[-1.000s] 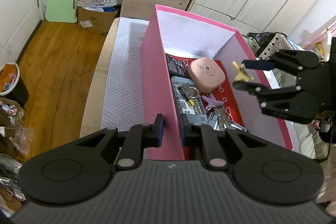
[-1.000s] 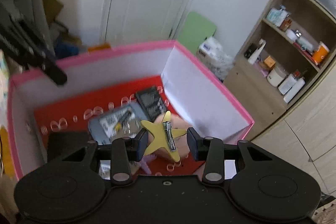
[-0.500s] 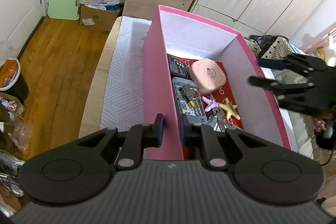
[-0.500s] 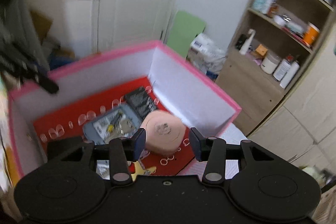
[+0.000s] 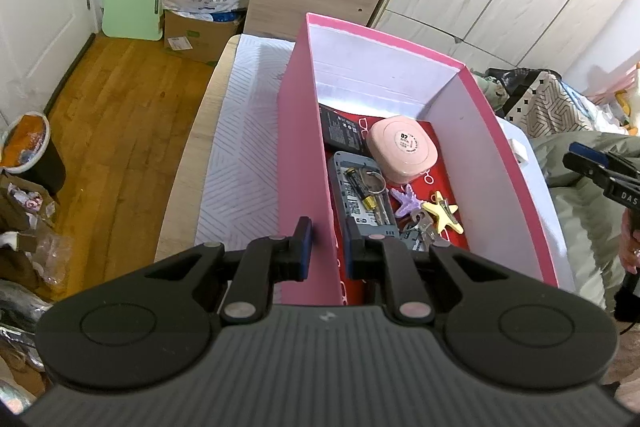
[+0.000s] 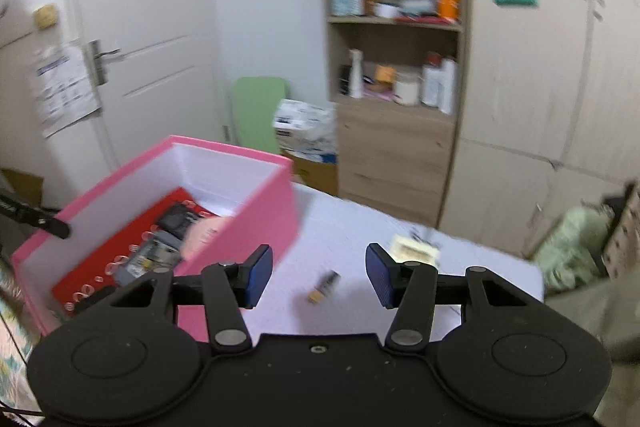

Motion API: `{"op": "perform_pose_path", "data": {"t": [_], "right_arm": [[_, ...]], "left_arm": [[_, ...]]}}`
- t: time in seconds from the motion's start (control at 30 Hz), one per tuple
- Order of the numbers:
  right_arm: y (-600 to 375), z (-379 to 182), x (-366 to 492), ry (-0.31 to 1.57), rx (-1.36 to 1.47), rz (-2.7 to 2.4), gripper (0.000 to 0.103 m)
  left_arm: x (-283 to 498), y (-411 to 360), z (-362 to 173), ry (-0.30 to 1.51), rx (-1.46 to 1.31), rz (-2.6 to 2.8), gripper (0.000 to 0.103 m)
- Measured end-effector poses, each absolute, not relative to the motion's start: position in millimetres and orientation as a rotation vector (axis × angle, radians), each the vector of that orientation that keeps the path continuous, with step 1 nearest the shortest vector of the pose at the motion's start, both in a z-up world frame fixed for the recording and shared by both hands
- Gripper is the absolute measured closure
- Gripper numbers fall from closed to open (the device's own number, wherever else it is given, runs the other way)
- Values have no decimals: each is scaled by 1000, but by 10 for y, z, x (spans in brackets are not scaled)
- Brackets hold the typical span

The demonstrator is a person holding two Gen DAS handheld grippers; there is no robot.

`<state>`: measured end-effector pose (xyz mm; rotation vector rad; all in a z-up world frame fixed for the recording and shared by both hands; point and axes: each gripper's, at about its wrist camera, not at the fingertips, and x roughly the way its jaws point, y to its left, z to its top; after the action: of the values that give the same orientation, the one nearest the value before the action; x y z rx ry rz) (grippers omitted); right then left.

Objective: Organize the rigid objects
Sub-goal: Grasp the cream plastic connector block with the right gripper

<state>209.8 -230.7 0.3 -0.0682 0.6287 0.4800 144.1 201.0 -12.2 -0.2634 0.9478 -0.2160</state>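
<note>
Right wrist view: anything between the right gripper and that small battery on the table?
Nothing. In the right wrist view, bare white tabletop separates the right gripper, its empty jaws opening, from the battery. The pink box sits alongside.

Black tongs (image 6: 319, 275) with blue pads (image 6: 259, 275), silver pivot screws, seemingly matte.

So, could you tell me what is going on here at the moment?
A person is tidying small items into a pink box on the table, with a gripper in each hand. The left gripper is clamped on the box's near wall. The right gripper is empty, its fingers opening, over the white table beside the box, where a small battery lies. In the box are a yellow star clip, a purple star clip, keys and a pink case.
</note>
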Motion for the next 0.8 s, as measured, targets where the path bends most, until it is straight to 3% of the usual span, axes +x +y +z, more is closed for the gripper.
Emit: {"op": "perform_pose_path", "data": {"t": [0.43,0.7,0.8], "right_arm": [[-2501,-506,2520,670,-22,397,38],[-2377,-797,2977,647,-43,345,21],[-2316,-924,3143,666,-48,324,20]], "left_arm": [[1460,1921,-59,965,-236,-179,90],[1466,1896,-50,967,-233,-171,90],[1466,1897,-50,967,-229,-170,90]]}}
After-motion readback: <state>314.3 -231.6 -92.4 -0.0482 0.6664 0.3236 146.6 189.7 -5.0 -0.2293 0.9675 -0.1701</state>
